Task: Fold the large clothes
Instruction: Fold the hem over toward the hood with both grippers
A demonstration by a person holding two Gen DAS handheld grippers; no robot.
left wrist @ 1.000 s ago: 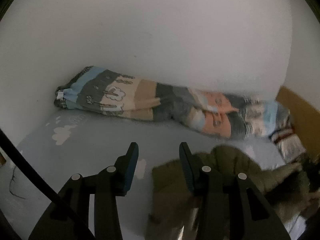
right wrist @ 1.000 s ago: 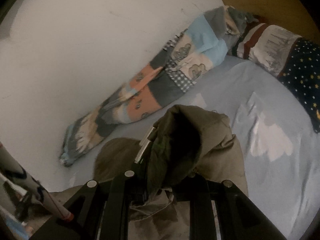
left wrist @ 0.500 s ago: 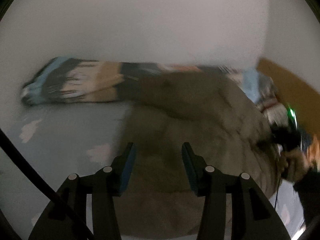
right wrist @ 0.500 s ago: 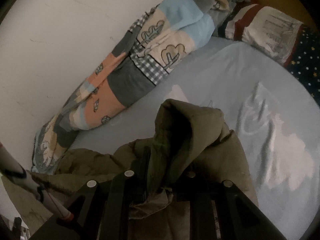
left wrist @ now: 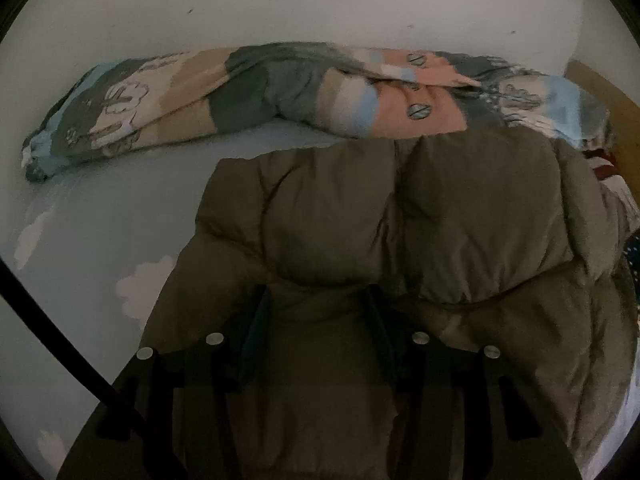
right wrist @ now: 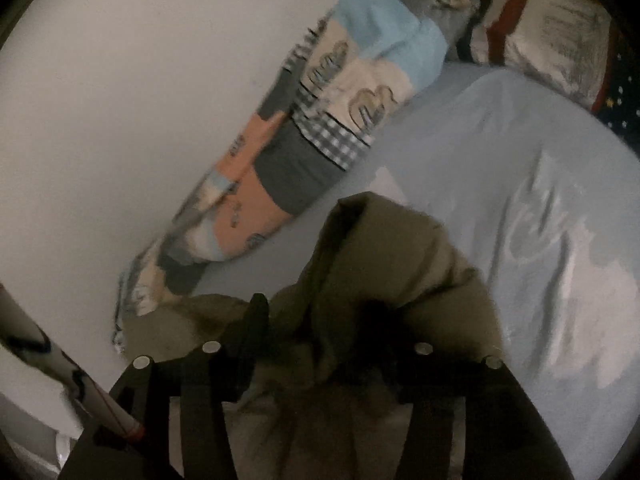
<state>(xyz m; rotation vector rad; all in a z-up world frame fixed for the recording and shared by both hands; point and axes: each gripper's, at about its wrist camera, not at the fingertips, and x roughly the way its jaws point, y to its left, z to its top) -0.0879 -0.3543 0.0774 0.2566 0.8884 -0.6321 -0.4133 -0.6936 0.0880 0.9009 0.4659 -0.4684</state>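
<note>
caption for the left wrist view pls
Left gripper over an olive jacket on a blue sheet, patchwork quilt along the wall.

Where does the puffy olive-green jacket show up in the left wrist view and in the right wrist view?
Left wrist view: the puffy olive-green jacket fills the centre and lower right, spread on the pale blue cloud-print sheet.
Right wrist view: the jacket sits bunched at bottom centre, rising in a peak.
Shared landmark: the rolled patchwork quilt along the white wall, across the top in the left wrist view, running diagonally at upper centre in the right wrist view.
</note>
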